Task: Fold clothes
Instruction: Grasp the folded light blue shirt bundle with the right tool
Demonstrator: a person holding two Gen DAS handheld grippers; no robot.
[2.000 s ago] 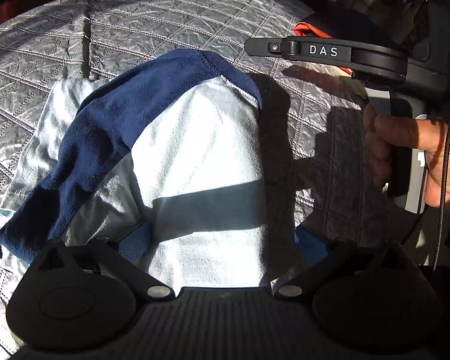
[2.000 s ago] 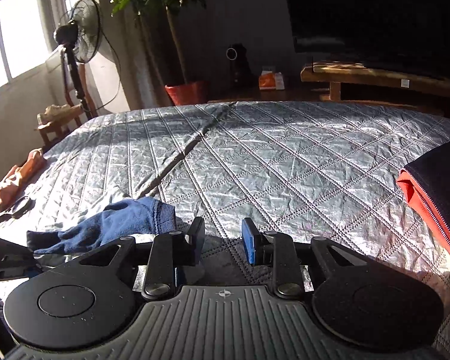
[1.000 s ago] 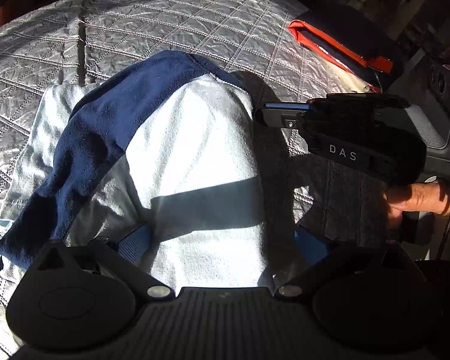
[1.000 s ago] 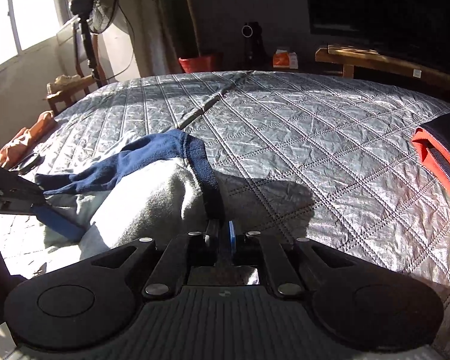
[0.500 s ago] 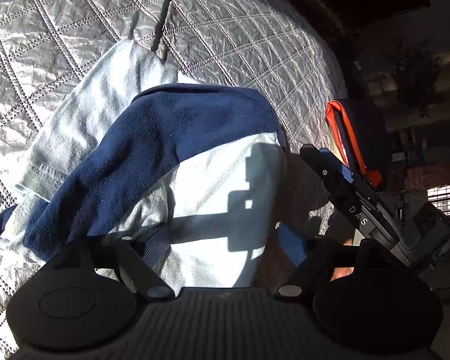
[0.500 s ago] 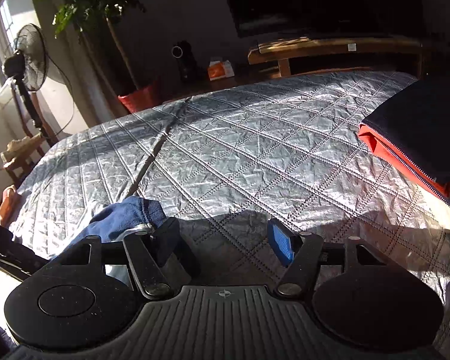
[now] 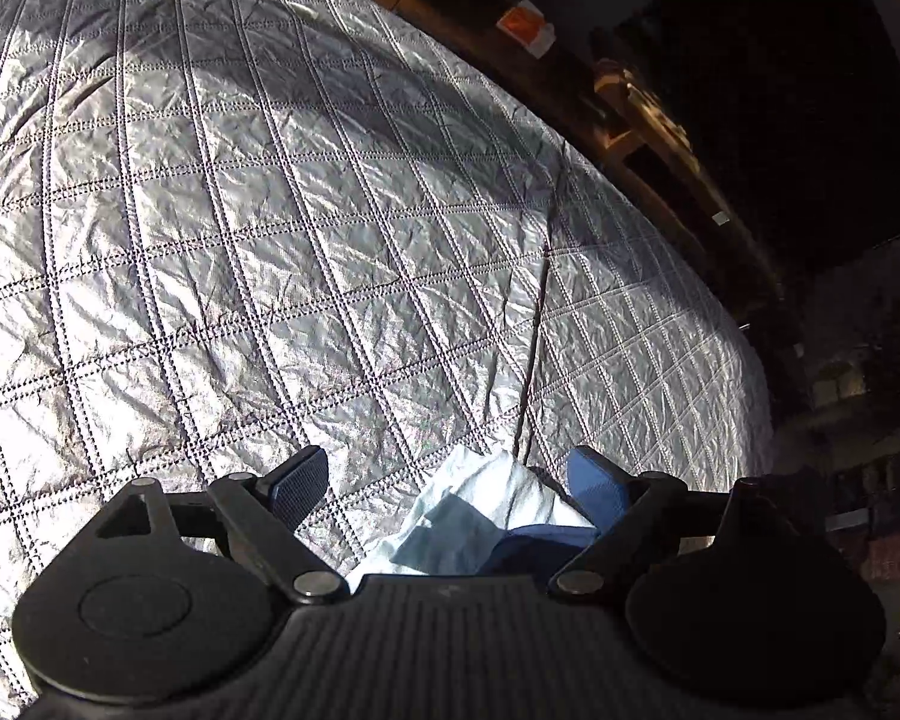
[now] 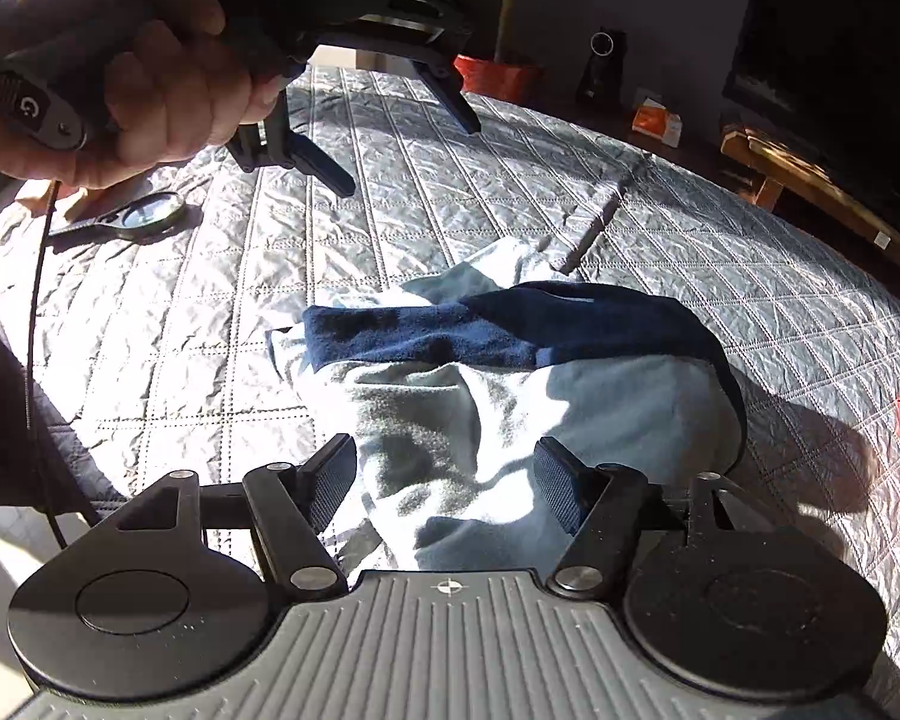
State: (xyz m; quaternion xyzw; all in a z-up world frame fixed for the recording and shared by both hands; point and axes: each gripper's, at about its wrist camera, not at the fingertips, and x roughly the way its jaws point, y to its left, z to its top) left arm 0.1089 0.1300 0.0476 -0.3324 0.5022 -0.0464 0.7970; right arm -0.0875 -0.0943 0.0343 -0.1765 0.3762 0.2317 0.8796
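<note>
Fig.: I'm holding the right gripper [image 8: 444,489] wide, nothing pinched, straddling the near edge of the grey-and-navy garment [image 8: 510,384], which is lying bunched on the quilted bed [image 8: 720,252], long axis running left-right. Left gripper [image 8: 411,150], jaws opening, empty, is hovering far-left; right is nearer.

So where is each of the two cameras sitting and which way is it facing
Left wrist: on the left hand-held gripper, looking down across the grey quilt; jaws opening, shirt corner between them.
Right wrist: on the right hand-held gripper, facing the shirt; the person's hand shows, raised.
Shared: shirt, quilt.
</note>
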